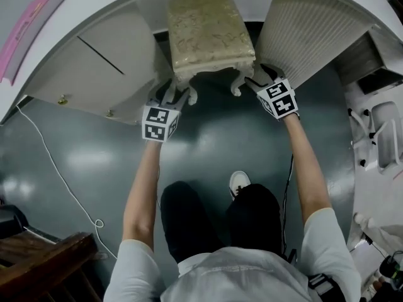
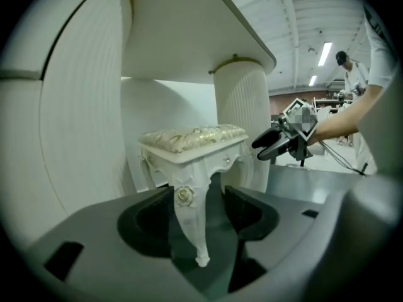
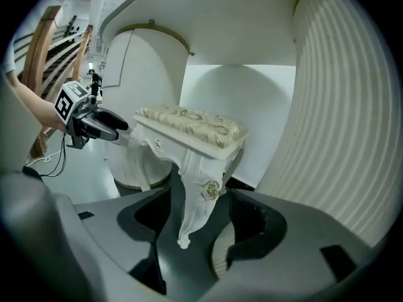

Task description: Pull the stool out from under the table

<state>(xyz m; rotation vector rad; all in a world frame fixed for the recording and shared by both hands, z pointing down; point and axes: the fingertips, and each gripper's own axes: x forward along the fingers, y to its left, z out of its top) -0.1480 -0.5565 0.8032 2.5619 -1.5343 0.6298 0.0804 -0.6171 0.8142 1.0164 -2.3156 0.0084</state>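
Observation:
The white stool [image 1: 211, 30] with a cream, gold-patterned cushion stands in the knee space of the white table [image 1: 101, 65], its front legs toward me. My left gripper [image 1: 178, 93] is open around the stool's front left leg [image 2: 189, 222]. The carved leg stands between the dark pads [image 2: 148, 216], with a gap on its right side. My right gripper [image 1: 255, 79] is open around the front right leg [image 3: 192, 206], and the pads [image 3: 252, 222] stand apart from it. Each gripper view also shows the other gripper at the stool's far corner: the right gripper [image 2: 277, 145] and the left gripper [image 3: 104, 126].
A ribbed white pedestal [image 1: 315, 30] flanks the stool on the right and a rounded cabinet with small gold knobs [image 1: 62, 99] on the left. A white cable [image 1: 63, 181] trails over the grey floor. Dark wooden furniture [image 1: 44, 257] sits at lower left, white objects [image 1: 384, 137] at the right.

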